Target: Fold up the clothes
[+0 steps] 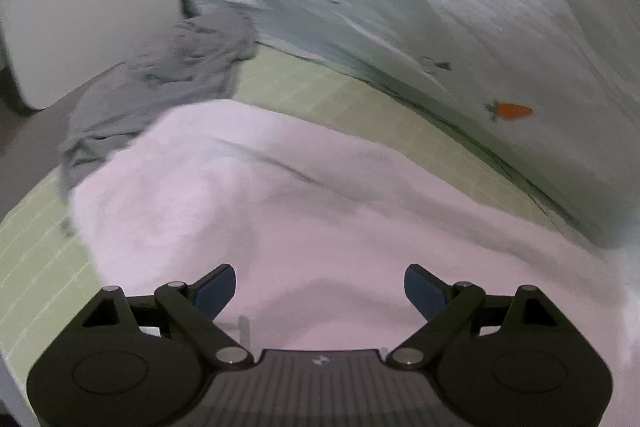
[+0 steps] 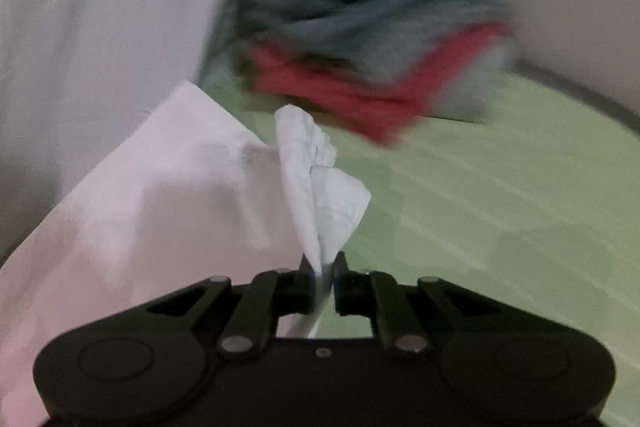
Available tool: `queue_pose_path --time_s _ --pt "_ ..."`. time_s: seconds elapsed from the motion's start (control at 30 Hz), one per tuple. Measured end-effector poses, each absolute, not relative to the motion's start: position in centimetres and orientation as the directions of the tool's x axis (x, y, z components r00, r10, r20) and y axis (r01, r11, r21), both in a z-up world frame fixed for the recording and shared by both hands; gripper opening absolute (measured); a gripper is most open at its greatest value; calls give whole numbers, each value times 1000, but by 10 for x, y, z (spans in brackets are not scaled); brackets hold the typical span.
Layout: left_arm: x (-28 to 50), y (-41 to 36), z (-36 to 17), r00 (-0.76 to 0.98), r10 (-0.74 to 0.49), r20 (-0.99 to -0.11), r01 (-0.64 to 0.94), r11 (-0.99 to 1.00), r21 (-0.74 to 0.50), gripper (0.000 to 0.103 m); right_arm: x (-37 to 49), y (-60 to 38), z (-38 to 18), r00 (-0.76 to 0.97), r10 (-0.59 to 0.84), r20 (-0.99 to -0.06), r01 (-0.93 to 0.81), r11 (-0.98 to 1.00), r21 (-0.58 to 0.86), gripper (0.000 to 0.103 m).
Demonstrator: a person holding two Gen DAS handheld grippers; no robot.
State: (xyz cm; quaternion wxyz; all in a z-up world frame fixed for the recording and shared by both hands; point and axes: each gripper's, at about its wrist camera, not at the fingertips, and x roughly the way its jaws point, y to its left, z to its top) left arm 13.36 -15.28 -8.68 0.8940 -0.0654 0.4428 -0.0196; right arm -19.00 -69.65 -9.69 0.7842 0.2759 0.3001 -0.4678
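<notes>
Two grippers over one pink-white garment (image 1: 280, 211) spread low and central on the green checked sheet (image 1: 320, 95): the left gripper (image 1: 320, 291) spread wide, nothing between; the right gripper (image 2: 323, 267) pinching a bunched corner of it. Only the left view shows a crumpled grey garment (image 1: 160, 87) upper left; only the right shows a blurred grey-and-red pile (image 2: 372, 47) above centre.

My right gripper (image 2: 322, 267) pinches a bunched corner of the pale pink garment (image 2: 160, 187), which spreads toward nine o'clock over the green sheet (image 2: 500, 187). At one o'clock, blurred, sits a grey-and-red clothes pile (image 2: 368, 43).
</notes>
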Motion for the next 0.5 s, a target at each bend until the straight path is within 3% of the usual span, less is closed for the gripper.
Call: queue_pose_path --time_s 0.17,0.27,0.43,0.5 --pt "127 -136 -92 587 -72 -806 -54 990 -128 92 -278 -692 -105 236 -582 -778 948 315 52 12" --pt "130 -136 -101 553 -72 -830 -56 991 -123 92 -285 -689 -101 201 -609 -767 944 329 -14 27" --pt "134 -145 -104 539 -81 -838 -10 995 -102 92 -232 -666 -73 160 -747 -645 911 364 -195 85" --pt "136 -146 -107 537 -70 -841 1 997 -82 92 -199 -649 -65 224 -766 -602 871 435 -229 93"
